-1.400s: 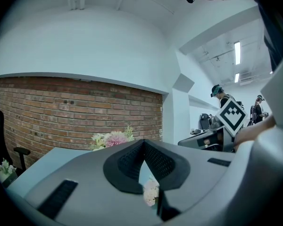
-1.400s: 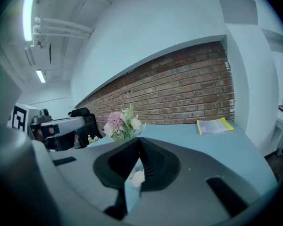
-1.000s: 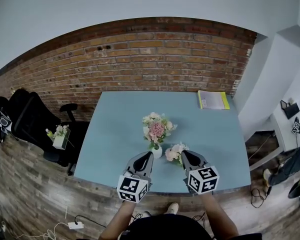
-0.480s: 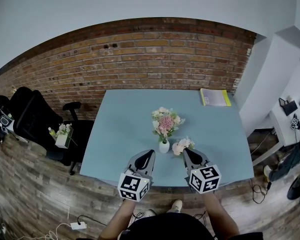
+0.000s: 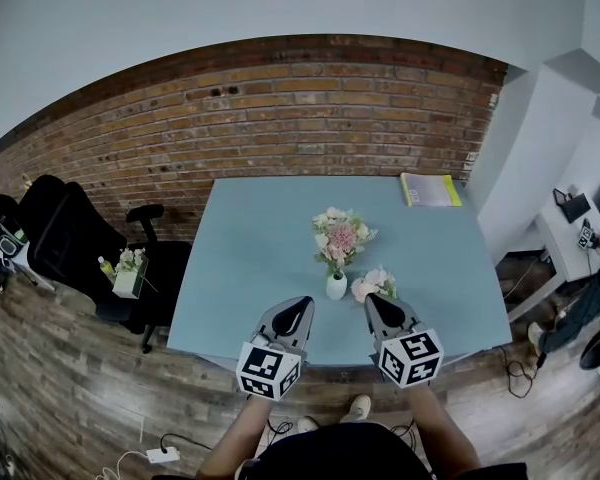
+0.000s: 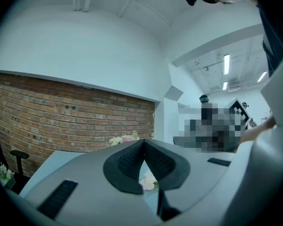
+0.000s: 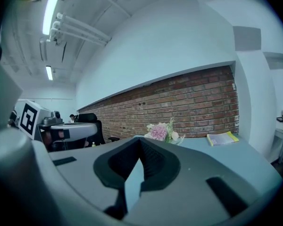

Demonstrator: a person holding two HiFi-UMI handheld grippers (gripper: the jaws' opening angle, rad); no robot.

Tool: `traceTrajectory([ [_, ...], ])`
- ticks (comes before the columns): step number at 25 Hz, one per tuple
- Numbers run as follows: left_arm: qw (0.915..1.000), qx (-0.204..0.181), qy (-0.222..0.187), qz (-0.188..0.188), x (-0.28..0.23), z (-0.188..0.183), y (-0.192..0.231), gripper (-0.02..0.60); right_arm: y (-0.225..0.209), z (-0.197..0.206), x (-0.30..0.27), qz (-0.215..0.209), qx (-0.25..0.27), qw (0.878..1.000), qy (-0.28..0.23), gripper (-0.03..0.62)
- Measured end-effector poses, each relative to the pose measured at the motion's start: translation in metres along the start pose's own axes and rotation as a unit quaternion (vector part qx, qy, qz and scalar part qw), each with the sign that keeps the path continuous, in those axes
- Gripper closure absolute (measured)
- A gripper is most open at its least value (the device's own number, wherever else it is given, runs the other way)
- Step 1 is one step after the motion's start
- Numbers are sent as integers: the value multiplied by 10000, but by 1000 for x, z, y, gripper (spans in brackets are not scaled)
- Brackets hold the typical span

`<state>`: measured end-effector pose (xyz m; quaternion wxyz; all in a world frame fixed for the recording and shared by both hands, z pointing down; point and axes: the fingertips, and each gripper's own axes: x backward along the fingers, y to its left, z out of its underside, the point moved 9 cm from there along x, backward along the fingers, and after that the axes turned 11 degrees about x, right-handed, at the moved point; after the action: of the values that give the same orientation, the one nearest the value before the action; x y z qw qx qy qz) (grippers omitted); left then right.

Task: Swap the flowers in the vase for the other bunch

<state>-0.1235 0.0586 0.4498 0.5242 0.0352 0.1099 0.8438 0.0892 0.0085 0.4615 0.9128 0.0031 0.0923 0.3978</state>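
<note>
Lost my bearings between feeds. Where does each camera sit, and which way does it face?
Head view: on the person's head, facing steeply down at table, vase, loose bunch; forearms, left gripper, right gripper show.
Left gripper view: on the left gripper, facing along its shut jaws toward the brick wall; its own shell fills the foreground.
Right gripper view: on the right gripper, facing past its shut jaws toward the yellow book; left gripper's marker cube shows at left.
Shared: the vase's flowers appear in all three.
</note>
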Motion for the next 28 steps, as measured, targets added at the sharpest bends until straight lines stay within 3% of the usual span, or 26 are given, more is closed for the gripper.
traceTrajectory([
  [28, 9995, 94, 14, 305, 22, 7, -6, 572, 36, 2, 18, -47, 75, 9999, -85, 582],
])
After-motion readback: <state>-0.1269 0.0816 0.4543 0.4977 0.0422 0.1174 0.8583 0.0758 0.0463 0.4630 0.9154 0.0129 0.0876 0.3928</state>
